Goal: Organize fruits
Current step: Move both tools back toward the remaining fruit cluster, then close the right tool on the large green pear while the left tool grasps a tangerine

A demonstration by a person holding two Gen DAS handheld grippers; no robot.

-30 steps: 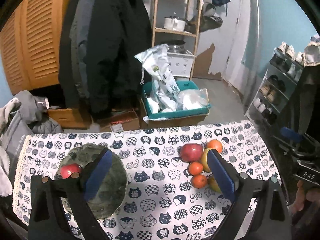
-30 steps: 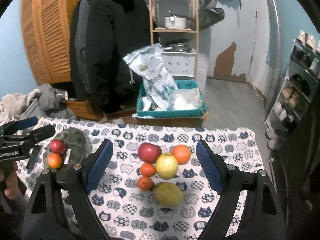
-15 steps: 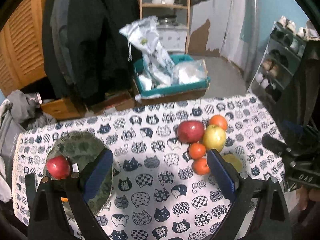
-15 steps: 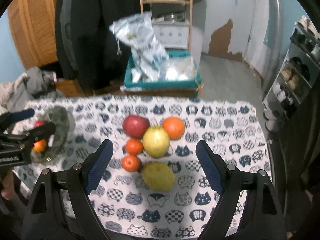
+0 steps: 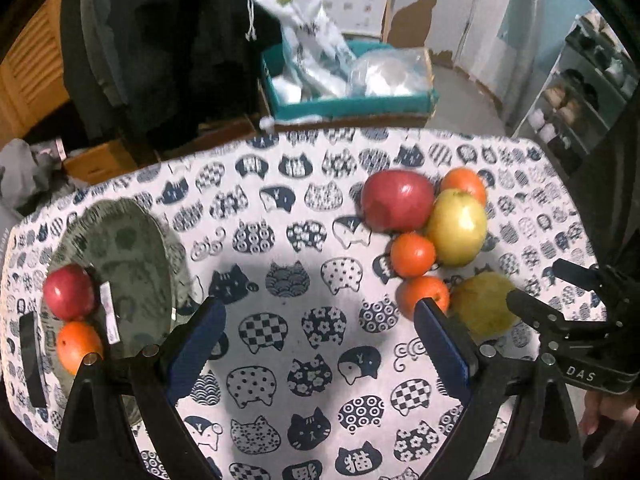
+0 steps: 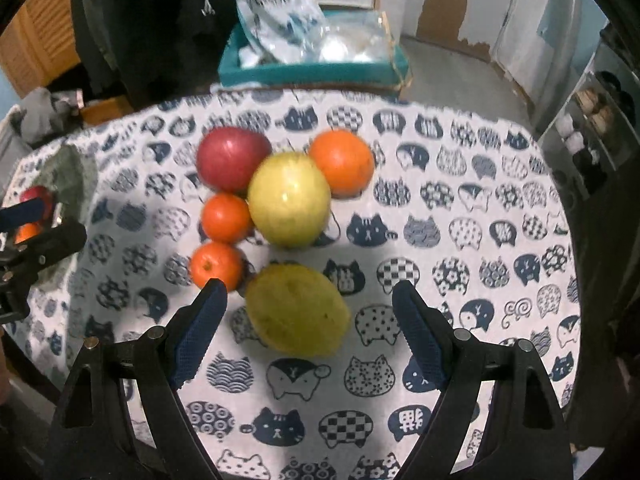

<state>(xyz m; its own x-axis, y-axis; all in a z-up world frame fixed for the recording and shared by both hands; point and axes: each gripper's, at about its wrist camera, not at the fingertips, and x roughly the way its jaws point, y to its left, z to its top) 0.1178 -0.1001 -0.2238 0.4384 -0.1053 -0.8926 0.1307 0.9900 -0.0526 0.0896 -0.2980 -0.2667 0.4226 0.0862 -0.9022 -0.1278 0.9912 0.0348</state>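
Far to the left of the left gripper (image 5: 318, 328) sits a glass plate (image 5: 132, 240) with a small red apple (image 5: 69, 291) and an orange (image 5: 78, 345) on it. The left gripper is wide open and holds nothing, over the cat tablecloth (image 5: 280, 344). By its right finger is a pile of fruit. The right gripper (image 6: 310, 320) is wide open too, with a yellow-green lemon (image 6: 297, 309) between its fingers, not touched. Just ahead are two small tangerines (image 6: 226, 218), a big red apple (image 6: 233, 159), a yellow apple (image 6: 289, 199) and a big orange (image 6: 342, 163), all close together
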